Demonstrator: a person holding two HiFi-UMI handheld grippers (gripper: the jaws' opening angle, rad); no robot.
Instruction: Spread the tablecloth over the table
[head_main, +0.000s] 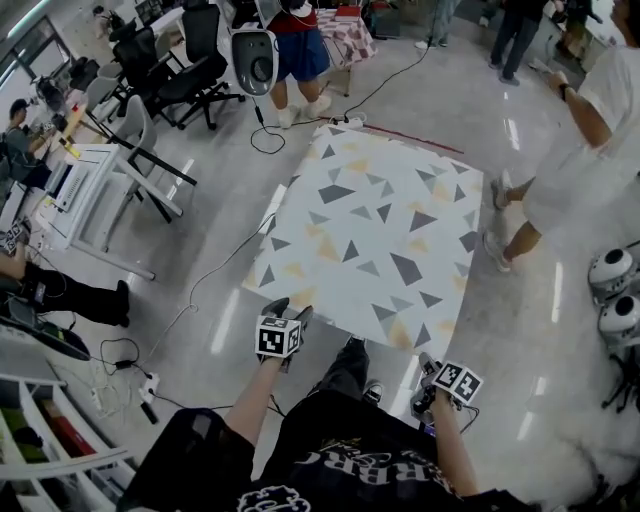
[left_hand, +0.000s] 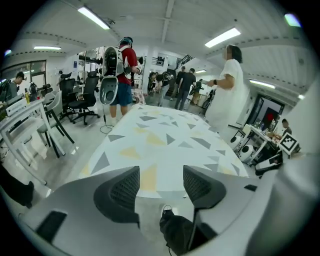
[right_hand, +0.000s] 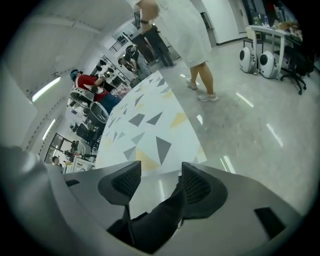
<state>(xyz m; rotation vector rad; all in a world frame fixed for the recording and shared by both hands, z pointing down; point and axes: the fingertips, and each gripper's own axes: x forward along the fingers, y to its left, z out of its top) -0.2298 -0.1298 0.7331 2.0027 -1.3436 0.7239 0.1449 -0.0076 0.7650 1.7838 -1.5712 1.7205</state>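
Note:
The tablecloth (head_main: 375, 215), white with grey and yellow triangles, lies flat over the table and hangs at its near edge. In the head view my left gripper (head_main: 289, 309) hovers just off the cloth's near left corner, and my right gripper (head_main: 428, 372) sits lower, off the near right corner and apart from the cloth. In the left gripper view the left gripper (left_hand: 161, 187) stands open and empty, with the cloth (left_hand: 160, 140) stretching away beyond it. The right gripper (right_hand: 159, 182) is also open and holds nothing. The cloth (right_hand: 145, 125) lies ahead to its left, and my dark trouser leg (right_hand: 155, 220) shows below the jaws.
A person in white (head_main: 570, 170) stands by the table's right side. Another person in a red top (head_main: 298, 50) is at the far end. Office chairs (head_main: 190, 60) and a white desk (head_main: 90, 190) stand to the left. Cables (head_main: 210, 290) run across the floor, and white domed machines (head_main: 612, 270) sit at the right.

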